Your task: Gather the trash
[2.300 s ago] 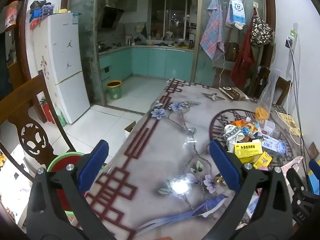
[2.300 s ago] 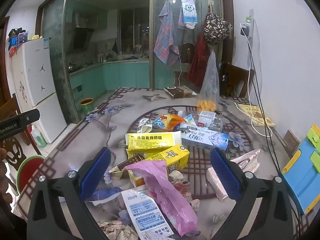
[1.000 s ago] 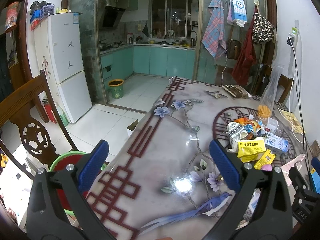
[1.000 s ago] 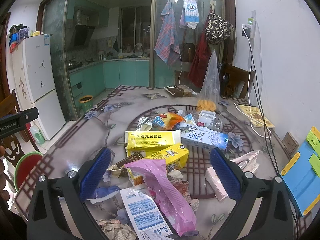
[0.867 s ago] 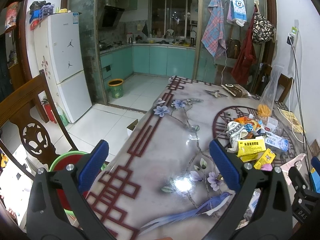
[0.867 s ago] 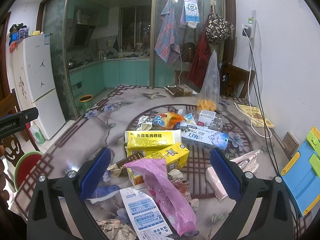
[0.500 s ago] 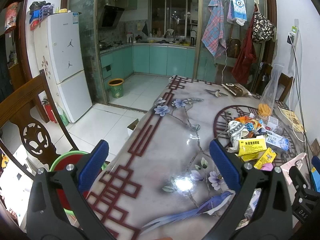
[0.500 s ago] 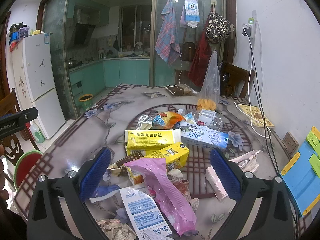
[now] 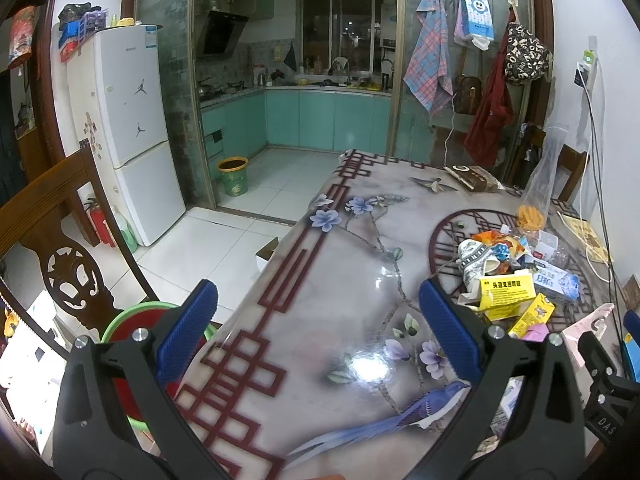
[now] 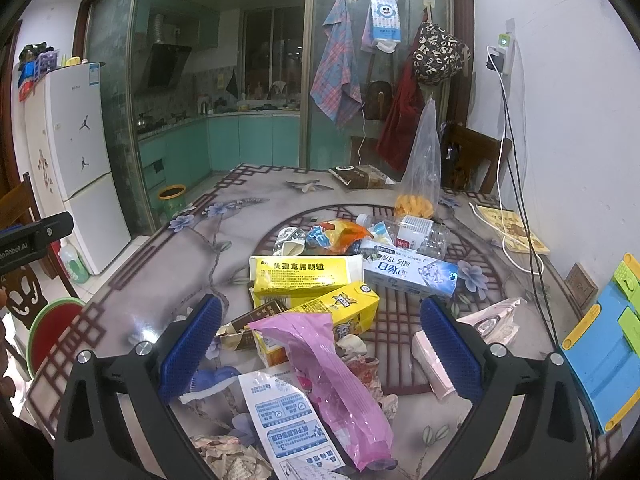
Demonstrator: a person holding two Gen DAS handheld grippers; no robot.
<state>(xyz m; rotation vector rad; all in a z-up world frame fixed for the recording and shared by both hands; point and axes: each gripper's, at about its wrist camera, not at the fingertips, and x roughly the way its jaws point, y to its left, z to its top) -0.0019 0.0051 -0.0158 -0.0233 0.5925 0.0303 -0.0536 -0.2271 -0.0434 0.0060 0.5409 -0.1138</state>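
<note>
A heap of trash lies on the patterned table (image 10: 168,272): a yellow medicine box (image 10: 304,274), a yellow drink carton (image 10: 344,308), a pink plastic wrapper (image 10: 332,364), a blue-white toothpaste box (image 10: 412,274), a clear bottle (image 10: 416,232), crumpled paper (image 10: 232,460). My right gripper (image 10: 318,346) is open and empty, held just above the pink wrapper. My left gripper (image 9: 318,330) is open and empty over the table's bare left part; the heap (image 9: 508,280) lies to its right.
A red basin with a green rim (image 9: 128,332) sits on the floor left of the table, beside a wooden chair (image 9: 52,240). A clear bag with orange contents (image 10: 420,176) stands at the back. A blue-yellow object (image 10: 604,348) lies at the right edge.
Both views have drawn back slightly from the table; the heap looks a little smaller and farther. Both grippers stay open and empty.
</note>
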